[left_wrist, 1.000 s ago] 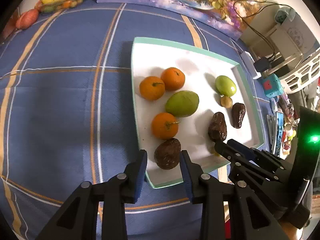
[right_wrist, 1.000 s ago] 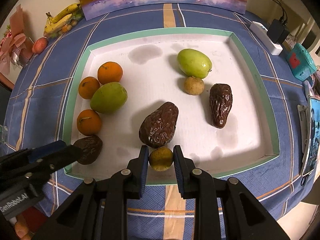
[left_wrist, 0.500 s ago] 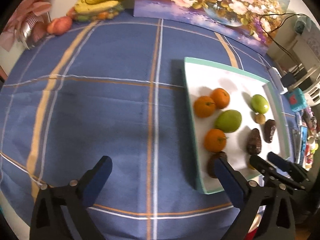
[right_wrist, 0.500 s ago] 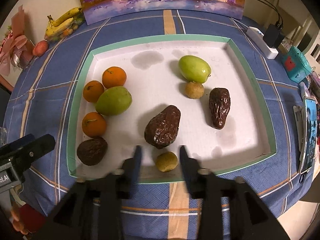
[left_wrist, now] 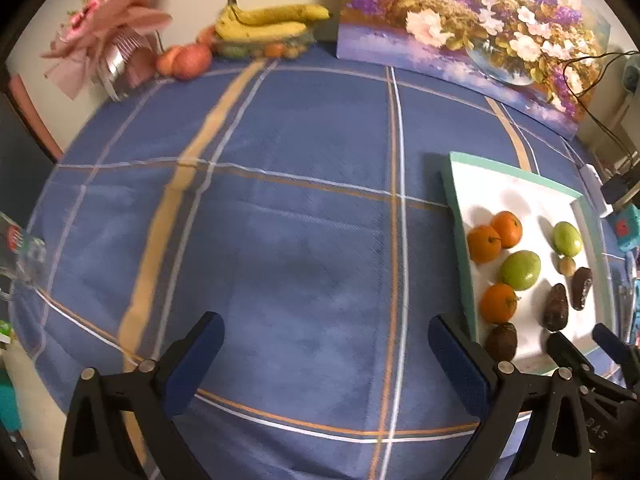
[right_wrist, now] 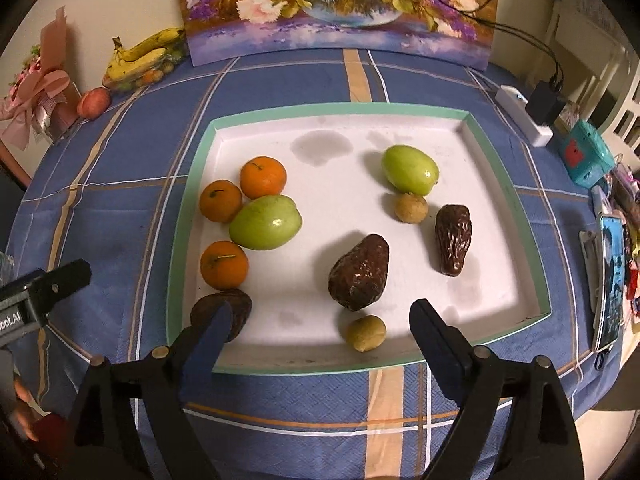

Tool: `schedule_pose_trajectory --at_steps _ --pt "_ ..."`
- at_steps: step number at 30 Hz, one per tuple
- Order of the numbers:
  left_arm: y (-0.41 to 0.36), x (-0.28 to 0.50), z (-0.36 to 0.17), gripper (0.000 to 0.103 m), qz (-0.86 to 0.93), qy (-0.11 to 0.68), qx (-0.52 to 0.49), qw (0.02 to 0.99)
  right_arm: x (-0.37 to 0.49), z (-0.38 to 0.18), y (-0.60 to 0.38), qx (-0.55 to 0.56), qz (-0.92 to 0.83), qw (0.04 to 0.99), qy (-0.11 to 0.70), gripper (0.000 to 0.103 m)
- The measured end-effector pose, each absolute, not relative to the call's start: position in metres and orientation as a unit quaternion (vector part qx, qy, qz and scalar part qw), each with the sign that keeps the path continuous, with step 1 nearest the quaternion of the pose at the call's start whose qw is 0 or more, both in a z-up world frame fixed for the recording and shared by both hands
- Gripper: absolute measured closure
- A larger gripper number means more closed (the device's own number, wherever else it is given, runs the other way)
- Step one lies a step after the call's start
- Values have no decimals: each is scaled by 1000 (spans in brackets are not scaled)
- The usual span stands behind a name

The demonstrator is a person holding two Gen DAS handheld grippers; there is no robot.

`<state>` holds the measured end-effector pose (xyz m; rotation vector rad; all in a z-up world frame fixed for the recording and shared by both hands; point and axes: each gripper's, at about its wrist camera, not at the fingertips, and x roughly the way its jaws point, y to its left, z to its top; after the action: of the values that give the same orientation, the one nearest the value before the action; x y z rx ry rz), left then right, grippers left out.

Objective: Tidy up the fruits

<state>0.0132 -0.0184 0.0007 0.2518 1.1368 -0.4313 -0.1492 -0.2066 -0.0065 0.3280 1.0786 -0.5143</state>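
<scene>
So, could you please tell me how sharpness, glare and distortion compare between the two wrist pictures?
Left wrist view: slight motion blur smears the blue tablecloth and bananas; its stripes bow strongly from the fisheye. Right wrist view: sharper, with small glare spots on the two green fruits, soft shadows under the brown fruits, and the tray rim curved by the lens.

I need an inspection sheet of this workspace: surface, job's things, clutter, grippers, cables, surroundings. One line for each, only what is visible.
Surface: blue checked tablecloth.
Job's things: tray holding three oranges, two green fruits, three dark wrinkled fruits, two small yellowish fruits.
Clutter: bananas, peaches, phone at table edge.
Grippers: left gripper open, empty, over cloth; right gripper opening, nothing gripped.
Cables: black cables to power strip.
Surroundings: flower painting, pink bouquet.
</scene>
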Motion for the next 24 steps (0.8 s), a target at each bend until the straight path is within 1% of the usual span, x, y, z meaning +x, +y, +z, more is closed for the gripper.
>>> schedule_pose_trajectory --at_steps 5,11,24 --pt "-12 10 8 0 -220 528 119 812 -151 -1 -199 146 -245 820 497 12" --pt "-8 3 16 0 -175 514 159 824 -154 8 -194 139 -247 829 482 12" --pt "-9 -13 31 0 -208 503 165 823 -163 21 -190 135 -246 843 459 12"
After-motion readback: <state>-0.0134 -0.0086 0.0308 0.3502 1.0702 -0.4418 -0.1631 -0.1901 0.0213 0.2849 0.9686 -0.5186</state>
